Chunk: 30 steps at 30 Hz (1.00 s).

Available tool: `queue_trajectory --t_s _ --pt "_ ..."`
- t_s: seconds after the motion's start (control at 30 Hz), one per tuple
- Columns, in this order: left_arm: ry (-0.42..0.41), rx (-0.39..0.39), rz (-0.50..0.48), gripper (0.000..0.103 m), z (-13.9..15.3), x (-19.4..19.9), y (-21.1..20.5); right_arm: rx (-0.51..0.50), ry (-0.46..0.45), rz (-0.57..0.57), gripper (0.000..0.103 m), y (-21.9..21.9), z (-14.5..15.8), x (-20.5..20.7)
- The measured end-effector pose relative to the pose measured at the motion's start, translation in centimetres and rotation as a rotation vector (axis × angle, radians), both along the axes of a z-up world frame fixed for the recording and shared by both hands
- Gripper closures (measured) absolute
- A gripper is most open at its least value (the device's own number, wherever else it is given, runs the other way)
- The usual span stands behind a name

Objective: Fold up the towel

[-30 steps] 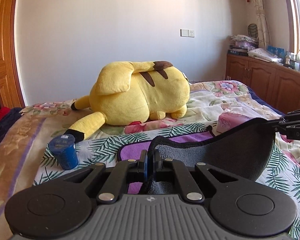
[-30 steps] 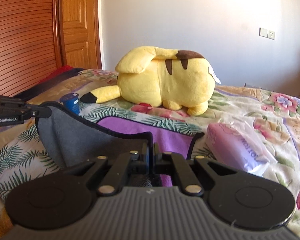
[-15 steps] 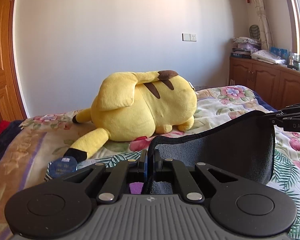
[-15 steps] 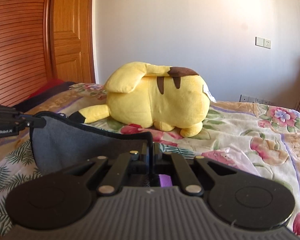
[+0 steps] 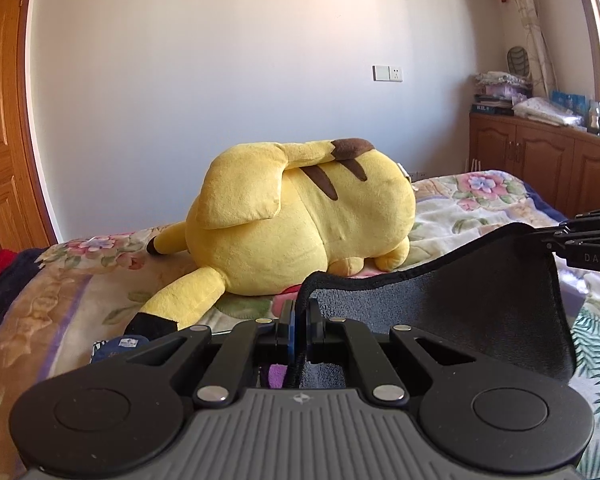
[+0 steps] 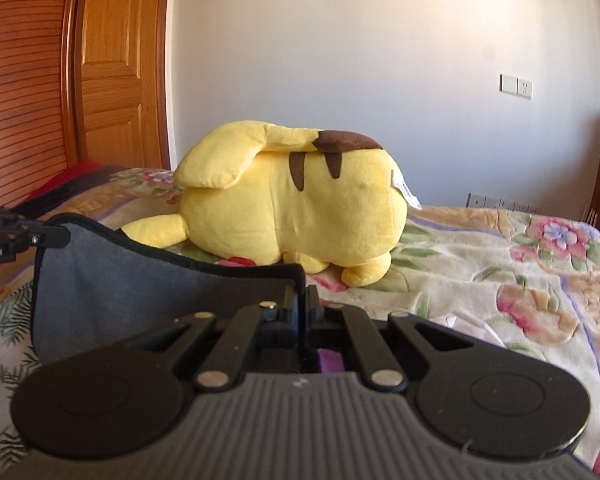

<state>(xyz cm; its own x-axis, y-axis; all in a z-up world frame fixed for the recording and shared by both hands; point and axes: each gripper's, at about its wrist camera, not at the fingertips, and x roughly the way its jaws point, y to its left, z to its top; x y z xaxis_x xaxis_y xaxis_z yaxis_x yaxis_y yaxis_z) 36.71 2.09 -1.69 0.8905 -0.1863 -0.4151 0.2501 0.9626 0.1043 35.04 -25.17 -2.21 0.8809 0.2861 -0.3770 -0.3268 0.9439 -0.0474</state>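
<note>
My left gripper (image 5: 299,322) was clamped on one corner of the grey towel (image 5: 460,316); my right gripper (image 6: 301,312) pinched the other; the towel hung stretched between them above the bed (image 6: 480,248), nearer than the Pikachu plush (image 5: 300,216).

The towel (image 5: 452,312) hangs between the two grippers above the bed (image 5: 460,208), one corner in the left gripper (image 5: 299,320), the other in the right gripper (image 5: 556,236) (at the right edge of the left view). Behind the towel a plush (image 5: 300,216) lies on the bed. A cup (image 5: 120,346) stands left of the towel, before the plush's foot. A cabinet (image 5: 540,160) stands right of the bed, a door (image 6: 116,72) behind it to the left.
</note>
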Motion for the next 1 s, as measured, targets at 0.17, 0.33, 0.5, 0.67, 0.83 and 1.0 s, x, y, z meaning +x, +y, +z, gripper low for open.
queue_trajectory --t_s 0.17,0.33,0.5,0.67,0.83,1.0 --pt "0.010 -0.018 0.016 0.103 -1.0 2.0 0.1 -0.004 0.007 -0.012 0.100 -0.1 -1.2 1.4" --pt "0.024 -0.014 0.034 0.103 -2.7 3.2 0.1 -0.020 0.016 -0.035 0.100 -0.5 -2.7 2.8" --pt "0.043 -0.023 0.053 0.103 -4.5 4.0 0.4 -0.040 0.025 -0.036 0.099 -0.5 -4.5 3.5" --pt "0.049 -0.002 0.059 0.103 -5.9 4.9 0.1 -0.046 0.045 -0.039 0.100 -0.4 -6.2 4.3" --pt "0.061 0.016 0.061 0.103 -6.9 6.1 -0.2 -0.050 0.054 -0.039 0.099 -0.4 -7.5 5.0" --pt "0.107 0.036 0.081 0.103 -8.1 7.3 -0.3 -0.053 0.084 -0.035 0.099 -0.4 -8.5 5.8"
